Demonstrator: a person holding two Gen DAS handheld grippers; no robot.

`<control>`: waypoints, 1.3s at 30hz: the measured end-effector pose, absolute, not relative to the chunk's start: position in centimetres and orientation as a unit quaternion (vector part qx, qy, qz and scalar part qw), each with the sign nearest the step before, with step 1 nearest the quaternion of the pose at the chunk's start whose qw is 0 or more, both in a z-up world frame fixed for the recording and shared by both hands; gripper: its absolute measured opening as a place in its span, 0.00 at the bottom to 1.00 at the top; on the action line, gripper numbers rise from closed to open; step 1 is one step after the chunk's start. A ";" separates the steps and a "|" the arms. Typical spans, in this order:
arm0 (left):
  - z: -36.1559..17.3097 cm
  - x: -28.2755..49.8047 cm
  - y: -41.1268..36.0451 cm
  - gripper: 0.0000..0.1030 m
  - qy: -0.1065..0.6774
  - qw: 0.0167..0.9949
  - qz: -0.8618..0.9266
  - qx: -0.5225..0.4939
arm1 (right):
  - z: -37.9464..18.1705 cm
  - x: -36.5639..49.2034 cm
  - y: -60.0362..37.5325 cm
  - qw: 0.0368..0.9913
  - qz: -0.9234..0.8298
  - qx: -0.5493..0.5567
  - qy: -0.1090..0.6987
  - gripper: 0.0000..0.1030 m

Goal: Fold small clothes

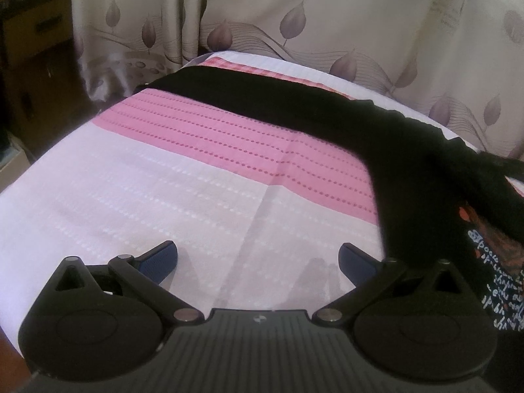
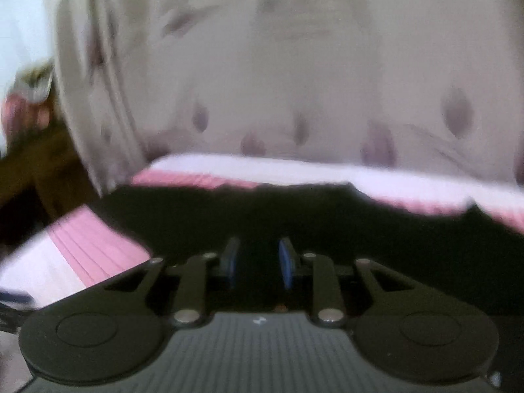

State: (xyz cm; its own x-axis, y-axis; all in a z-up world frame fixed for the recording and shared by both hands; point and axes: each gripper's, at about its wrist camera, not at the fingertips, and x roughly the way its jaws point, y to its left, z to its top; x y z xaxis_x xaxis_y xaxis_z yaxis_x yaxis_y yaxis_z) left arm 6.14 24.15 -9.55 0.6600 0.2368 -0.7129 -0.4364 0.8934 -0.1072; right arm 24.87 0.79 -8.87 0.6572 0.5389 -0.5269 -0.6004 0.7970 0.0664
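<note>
With the long black cloth garment (image 1: 327, 111) stretched across the pink-and-white striped bed (image 1: 163, 180), a fold looks just laid — left claw (image 1: 258, 258) wide open and empty, right claw (image 2: 258, 262) slightly parted, gripping nothing — so next comes re-gripping an edge.

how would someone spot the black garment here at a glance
Start at the pink and white striped cloth covering the surface before the leaf-print curtain. The black garment stretches across its far side. It is plain black; the piece beside it carries printed writing.

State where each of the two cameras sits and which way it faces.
Left wrist: on the left hand-held gripper, angled down over the pink-and-white cloth; fingers wide apart, nothing between.
Right wrist: on the right hand-held gripper, blurred, low over the black garment; fingers narrowly apart.
Shared: black garment, cloth, leaf-print curtain.
</note>
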 end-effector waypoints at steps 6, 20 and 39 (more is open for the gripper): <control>-9.8 6.8 24.2 1.00 0.370 0.902 0.187 -0.123 | -12.7 27.9 6.1 0.896 0.289 -0.153 0.301 0.69; -10.0 7.6 23.8 1.00 0.371 0.901 0.201 -0.098 | -12.9 24.9 5.2 0.874 0.391 -0.090 0.275 0.17; -8.3 9.8 35.5 1.00 0.333 0.892 0.172 -0.251 | -9.9 16.4 -20.3 0.959 0.166 0.094 0.211 0.73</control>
State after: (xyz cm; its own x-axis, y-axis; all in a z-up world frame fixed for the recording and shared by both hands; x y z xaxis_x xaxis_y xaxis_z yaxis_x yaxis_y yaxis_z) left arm 9.81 35.47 -8.30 0.7184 0.1393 -0.6815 -0.4747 0.8143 -0.3340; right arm 16.41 -20.31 -9.87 0.8560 0.3574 -0.3734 -0.2784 0.9275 0.2494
